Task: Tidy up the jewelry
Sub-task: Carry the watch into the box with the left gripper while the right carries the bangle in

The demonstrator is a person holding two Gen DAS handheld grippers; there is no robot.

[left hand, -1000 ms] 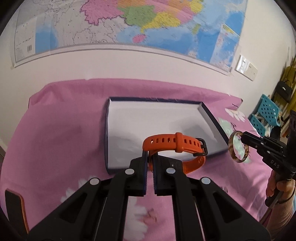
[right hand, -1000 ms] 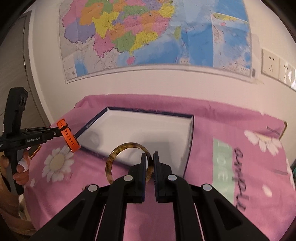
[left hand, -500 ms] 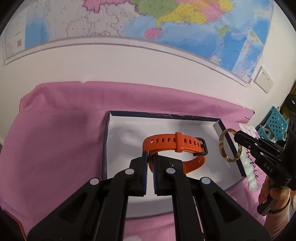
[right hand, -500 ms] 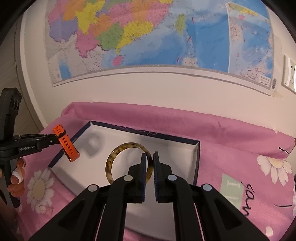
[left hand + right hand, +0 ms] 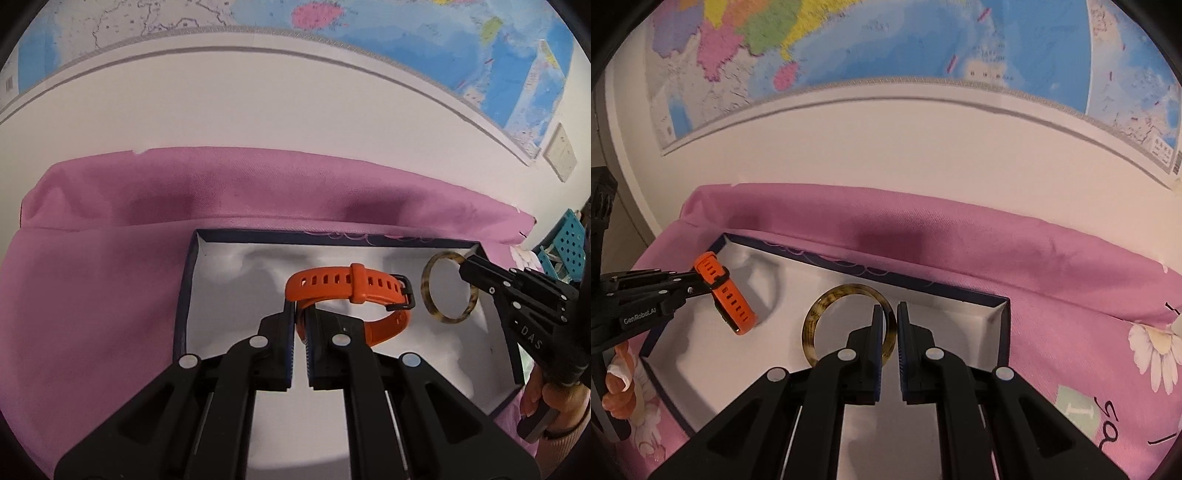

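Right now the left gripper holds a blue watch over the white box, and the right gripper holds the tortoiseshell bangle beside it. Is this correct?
Not fully. The watch in the left gripper is orange, not blue; the left wrist view shows it clearly. The rest is correct: it hangs over the white box, and the right gripper holds the tortoiseshell bangle beside it.

Two wrist fisheyes, angled down close over the white box (image 5: 229, 295), each catching the other from opposite sides

Matt rubbery strap (image 5: 347, 286), glossy bangle (image 5: 849, 325), cloth cover (image 5: 92, 288).
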